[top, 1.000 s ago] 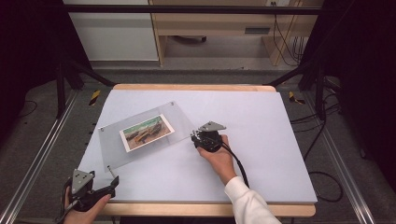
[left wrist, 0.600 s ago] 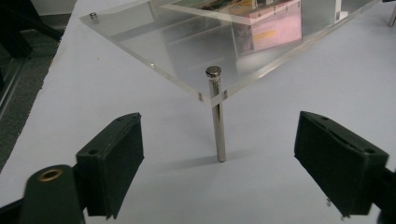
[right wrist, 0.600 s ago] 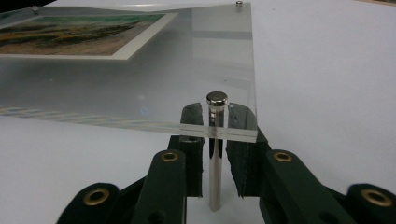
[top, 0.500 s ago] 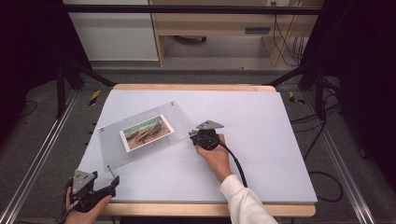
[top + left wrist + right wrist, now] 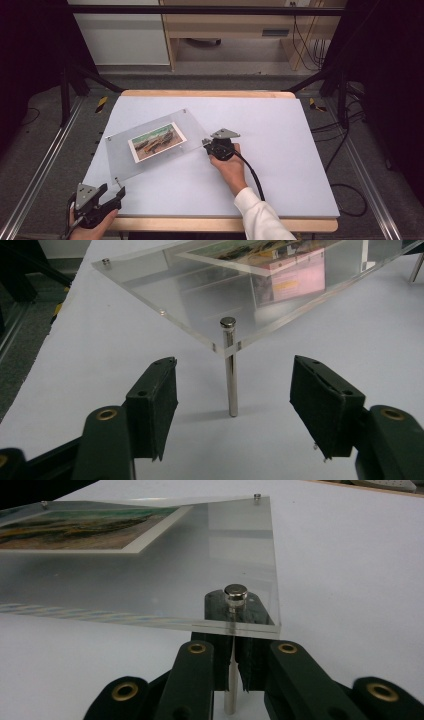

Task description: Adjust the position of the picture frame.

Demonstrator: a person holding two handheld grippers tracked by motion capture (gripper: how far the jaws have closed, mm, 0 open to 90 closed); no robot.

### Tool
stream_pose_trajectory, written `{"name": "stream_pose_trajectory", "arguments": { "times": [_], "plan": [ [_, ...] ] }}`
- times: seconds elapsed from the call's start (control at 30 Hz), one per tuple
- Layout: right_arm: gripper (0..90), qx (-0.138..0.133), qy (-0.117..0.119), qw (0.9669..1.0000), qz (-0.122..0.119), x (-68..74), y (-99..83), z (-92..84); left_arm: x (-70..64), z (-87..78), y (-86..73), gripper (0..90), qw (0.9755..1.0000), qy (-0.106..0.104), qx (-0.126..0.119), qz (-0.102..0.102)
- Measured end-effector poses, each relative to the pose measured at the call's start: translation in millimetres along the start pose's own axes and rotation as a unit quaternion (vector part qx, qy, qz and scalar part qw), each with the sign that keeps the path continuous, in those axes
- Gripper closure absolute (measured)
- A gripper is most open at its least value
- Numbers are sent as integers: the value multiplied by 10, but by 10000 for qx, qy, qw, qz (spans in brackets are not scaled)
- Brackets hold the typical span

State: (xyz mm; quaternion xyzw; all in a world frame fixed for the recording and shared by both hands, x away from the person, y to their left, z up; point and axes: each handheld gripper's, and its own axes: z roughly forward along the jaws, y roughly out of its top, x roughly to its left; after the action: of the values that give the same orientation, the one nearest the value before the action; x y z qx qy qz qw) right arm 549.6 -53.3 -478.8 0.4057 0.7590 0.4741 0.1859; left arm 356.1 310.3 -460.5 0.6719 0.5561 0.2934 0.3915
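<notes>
Pale lilac counter (image 5: pixel 280 150) ahead of us, dark floor and cables all round, and on it sits the clear acrylic frame (image 5: pixel 125 155) with a landscape print (image 5: pixel 154 141) sandwiched inside, raised on slim metal legs at its corners.

Our right gripper (image 5: pixel 206 145) is at the frame's right-hand corner, and in the right gripper view its jaws are pressed together on the leg under that corner (image 5: pixel 229 690), with the stud cap (image 5: pixel 235 592) sitting just above the pads. That corner is held.

Now the left gripper (image 5: pixel 119 192), down at the near left edge of the counter. Its jaws have just been closing but they stand apart, and in the left gripper view the near corner leg (image 5: pixel 230 375) rises upright just ahead of the tips, roughly centred between them and not yet inside the gap. No pad touches it.

So we judge the coming move turns on that leg: it lies straight ahead of the left gripper, its long axis vertical, and a short push forward should bring it between the pads before they clamp.
</notes>
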Motion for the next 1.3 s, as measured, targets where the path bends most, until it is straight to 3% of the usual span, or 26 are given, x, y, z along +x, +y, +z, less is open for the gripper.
{"name": "stream_pose_trajectory", "arguments": {
  "times": [0.4, 0.57, 0.67, 0.77, 0.8, 0.93, 1.3],
  "plan": [
    [849, 123, 42, 9999, 40, -10, 38, -8, -57, 25, -32, 450, 9999, -127, 102, -48],
    [849, 163, 59, 9998, 61, -11, 49, -10, -17, 35, -23, 493, 9997, -30, -62, -229],
    [848, 183, 78, 9998, 83, -15, 51, -10, 21, 103, -41, 526, 9991, -126, 1, -398],
    [848, 189, 84, 9997, 89, -15, 52, -10, 19, 142, -44, 547, 9992, -148, 17, -375],
    [848, 190, 85, 9997, 101, -16, 54, -9, 15, 173, -33, 561, 9996, -125, -29, -265],
    [847, 199, 93, 9997, 111, -18, 57, -10, 26, 200, -18, 583, 9992, -136, -235, -294],
    [847, 199, 116, 9997, 78, -28, 67, -9, 64, 229, -18, 680, 9986, -172, -382, -322]
  ]
}}
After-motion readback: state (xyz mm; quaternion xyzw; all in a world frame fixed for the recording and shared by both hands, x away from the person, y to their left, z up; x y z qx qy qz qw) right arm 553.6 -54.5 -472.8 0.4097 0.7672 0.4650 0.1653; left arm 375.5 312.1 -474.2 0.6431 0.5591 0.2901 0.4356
